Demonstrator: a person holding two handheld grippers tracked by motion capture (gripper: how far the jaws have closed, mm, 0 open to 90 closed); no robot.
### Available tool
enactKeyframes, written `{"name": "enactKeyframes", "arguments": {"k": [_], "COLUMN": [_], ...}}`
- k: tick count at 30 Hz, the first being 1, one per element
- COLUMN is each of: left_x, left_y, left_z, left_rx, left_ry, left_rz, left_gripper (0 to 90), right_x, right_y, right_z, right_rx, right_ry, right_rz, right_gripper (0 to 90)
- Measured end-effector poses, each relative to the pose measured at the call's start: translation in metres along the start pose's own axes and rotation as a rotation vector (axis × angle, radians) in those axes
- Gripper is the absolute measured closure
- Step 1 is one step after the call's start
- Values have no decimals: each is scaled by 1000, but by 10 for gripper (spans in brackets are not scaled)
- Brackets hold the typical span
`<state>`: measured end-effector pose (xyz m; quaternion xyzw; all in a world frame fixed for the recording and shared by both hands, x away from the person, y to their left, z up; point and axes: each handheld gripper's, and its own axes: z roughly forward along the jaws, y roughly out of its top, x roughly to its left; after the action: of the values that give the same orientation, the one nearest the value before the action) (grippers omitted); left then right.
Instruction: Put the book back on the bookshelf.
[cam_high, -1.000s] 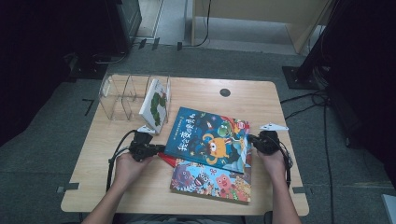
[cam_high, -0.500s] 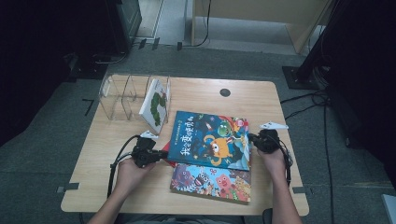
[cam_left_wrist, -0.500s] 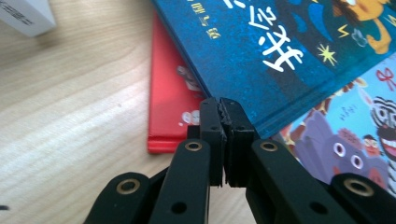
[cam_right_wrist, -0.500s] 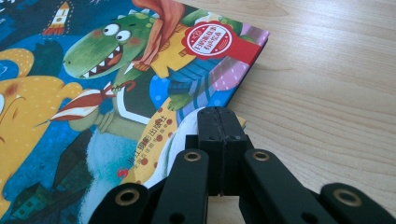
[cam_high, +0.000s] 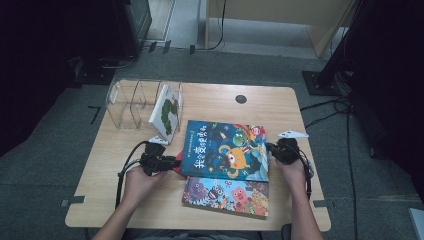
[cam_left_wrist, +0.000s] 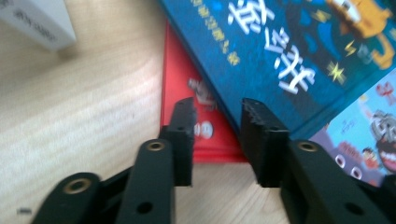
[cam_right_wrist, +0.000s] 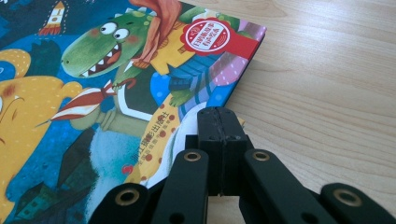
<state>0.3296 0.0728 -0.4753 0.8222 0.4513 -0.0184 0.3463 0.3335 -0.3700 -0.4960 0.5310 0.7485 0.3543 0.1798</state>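
**Squaring the blue book between two claws**

I read this step as lining up the blue book (cam_high: 227, 150), which lies flat in the middle of the counter (cam_high: 310, 195) on top of a red book (cam_left_wrist: 184, 107) and partly over a cartoon book (cam_high: 226, 196). My right claw (cam_right_wrist: 218, 122) is clenched empty, its jaws pressed together at the blue book's right edge like a bumper. My left claw (cam_left_wrist: 217, 116) has just been opening; its jaws now stand apart at the book's left edge with nothing pinched between them

Next, I judge, the left claw must get a jaw under that edge without catching the red book, then lift toward the clear rack (cam_high: 131, 102) where a white book (cam_high: 166, 112) leans

The left gripper view reveals the red book; the high view barely hints at it. The high view gives the rack
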Motion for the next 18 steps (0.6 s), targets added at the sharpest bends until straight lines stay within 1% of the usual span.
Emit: {"name": "enactKeyframes", "arguments": {"k": [1, 3, 4, 5, 7, 9, 11, 12, 13, 14, 16, 18], "left_x": [2, 4, 5, 6, 7, 8, 9, 10, 11, 11, 10, 8], "left_y": [2, 7, 10, 13, 18, 24, 28, 30, 32, 33, 34, 36], "left_z": [1, 2, 2, 3, 4, 6, 8, 10, 13, 15, 19, 22], "left_rx": [0, -9, -14, -12, 1, 13, 15, 25, 38, 48, 61, 72], "left_ry": [-15, -27, -33, -30, -33, -22, -17, -24, -43, -43, -37, -24], "left_rz": [-4, -13, -14, -17, -22, -28, -33, -46, -63, -76, -78, -67], "left_gripper": [594, 557, 547, 512, 488, 446, 426, 401, 397, 386, 354, 357], "right_x": [0, 1, 2, 2, 3, 3, 3, 3, 4, 4, 4, 4], "right_y": [0, -1, -1, -1, -1, -1, -1, -1, -1, -1, -2, -3], "right_z": [0, -1, -2, -2, -3, -3, -4, -4, -4, -4, -5, -5], "right_rx": [1, 6, 5, 6, 7, 6, 4, 4, 4, 4, 7, 9], "right_ry": [0, -1, -1, -4, -4, -3, -1, -1, 0, -1, 1, 3], "right_rz": [-1, -3, -3, -6, -9, -9, -9, -8, -9, -11, -12, -13], "right_gripper": [900, 900, 900, 900, 900, 900, 900, 900, 900, 900, 900, 900]}}
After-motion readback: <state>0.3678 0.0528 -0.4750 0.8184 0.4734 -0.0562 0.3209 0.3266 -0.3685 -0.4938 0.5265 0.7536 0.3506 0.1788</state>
